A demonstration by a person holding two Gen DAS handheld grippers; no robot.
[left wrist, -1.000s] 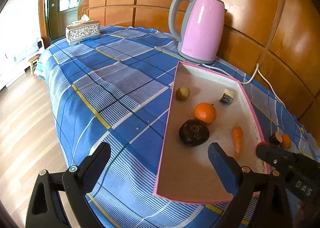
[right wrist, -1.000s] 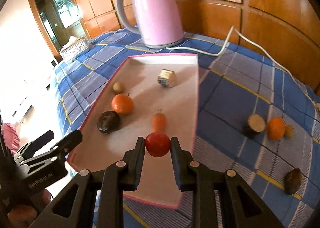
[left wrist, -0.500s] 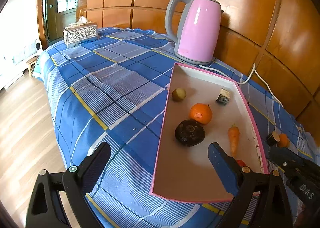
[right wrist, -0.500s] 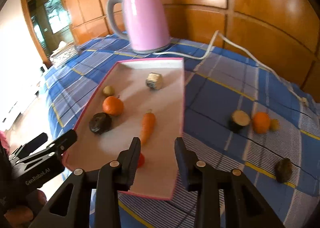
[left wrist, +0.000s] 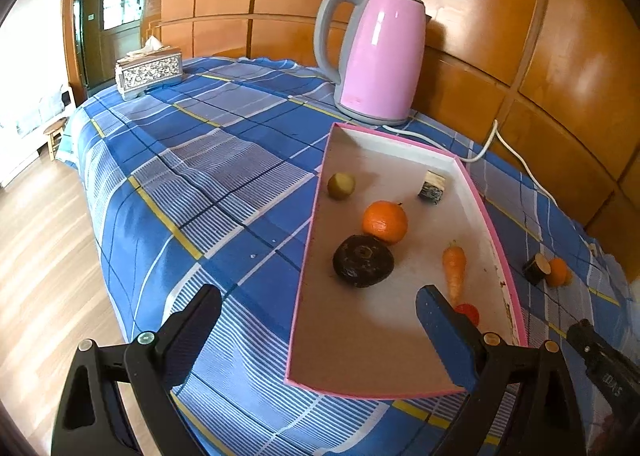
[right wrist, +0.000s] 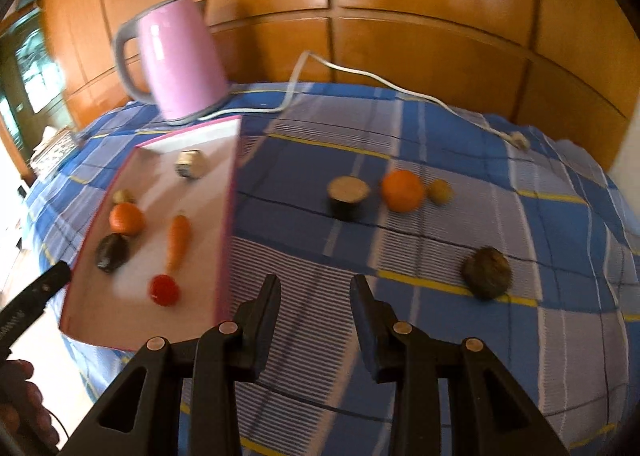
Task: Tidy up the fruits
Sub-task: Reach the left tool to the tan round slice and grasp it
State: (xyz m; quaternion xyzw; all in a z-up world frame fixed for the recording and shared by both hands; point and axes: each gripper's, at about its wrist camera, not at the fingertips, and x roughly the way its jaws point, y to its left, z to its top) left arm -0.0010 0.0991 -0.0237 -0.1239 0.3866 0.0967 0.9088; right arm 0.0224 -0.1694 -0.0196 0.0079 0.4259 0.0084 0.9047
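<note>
Now, the pieces:
Right tool [right wrist: 314,298]: low middle of the right view, over the blue checked cloth [right wrist: 460,128]; its two sides stand a little apart and hold nothing.
Left tool [left wrist: 318,310]: bottom of the left view, spread very wide, empty, at the near end of the tray.
Tray [right wrist: 231,192]: pink rim, left side of the right view. Inside lie a red tomato [right wrist: 164,289], a carrot [right wrist: 178,237], an orange [right wrist: 126,219], a dark round fruit [right wrist: 112,252], a small yellow-green fruit [left wrist: 341,185] and a cut chunk [right wrist: 191,164].
Left out on the counter: a second orange [right wrist: 402,190], a small yellow fruit [right wrist: 439,191] just beside it, a dark cut piece [right wrist: 348,195] near them, and a brown lumpy fruit [right wrist: 487,273] at the right, nearest the right tool.
How they will likely handle: the orange looks round, firm and light; it could roll, so squeeze it across its fat middle. The brown one looks hard and bumpy, so it should grip well. The small yellow one touches nearly nothing else but sits close to the orange; pinch it gently.
Kettle [left wrist: 376,56]: pink, upper middle; its white cord [right wrist: 360,76] runs across the cloth behind the fruit.
</note>
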